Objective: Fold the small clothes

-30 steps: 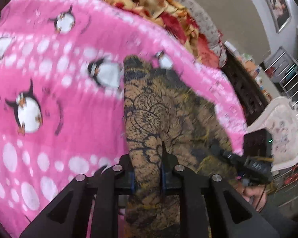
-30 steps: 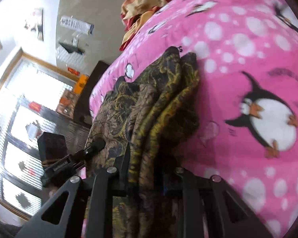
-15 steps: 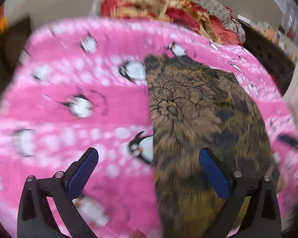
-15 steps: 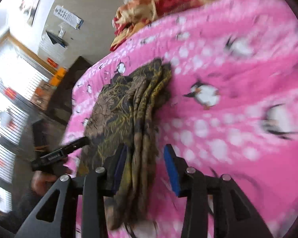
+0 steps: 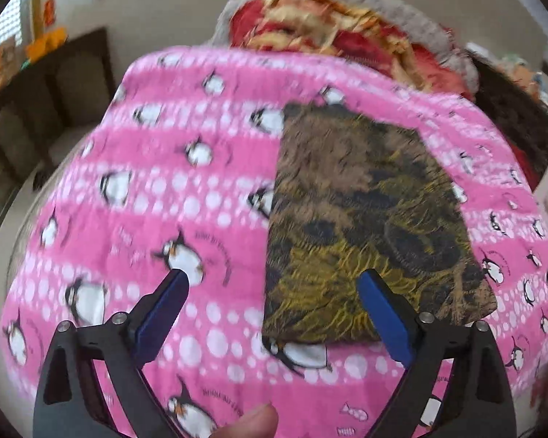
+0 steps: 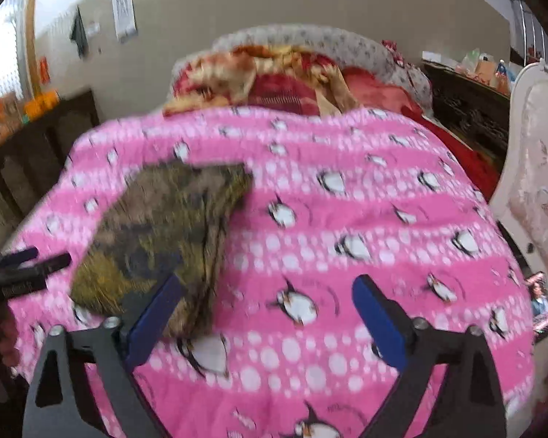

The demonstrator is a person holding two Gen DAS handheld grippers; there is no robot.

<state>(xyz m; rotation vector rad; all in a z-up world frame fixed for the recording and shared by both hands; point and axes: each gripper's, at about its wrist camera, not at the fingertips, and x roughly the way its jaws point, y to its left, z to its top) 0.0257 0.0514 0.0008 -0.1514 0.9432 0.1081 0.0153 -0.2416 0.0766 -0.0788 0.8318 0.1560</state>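
A folded brown, black and yellow patterned cloth (image 5: 365, 219) lies flat on a pink penguin blanket (image 5: 164, 189). My left gripper (image 5: 274, 281) is open and empty above the blanket, its right finger over the cloth's near edge. In the right wrist view the cloth (image 6: 164, 226) lies at the left on the blanket (image 6: 347, 219), its stacked layers showing along the right side. My right gripper (image 6: 266, 288) is open and empty, to the right of the cloth. The left gripper's tips (image 6: 36, 261) show at the far left.
A red and gold bedspread (image 6: 274, 76) is heaped at the far end of the bed. A dark wooden cabinet (image 5: 54, 102) stands at the left. A white ornate chair (image 6: 537, 182) stands at the right. A dark sideboard (image 6: 467, 109) is behind it.
Both grippers let go of the cloth and opened wide. Both pulled back and up from it, so the whole folded cloth now lies free on the blanket.
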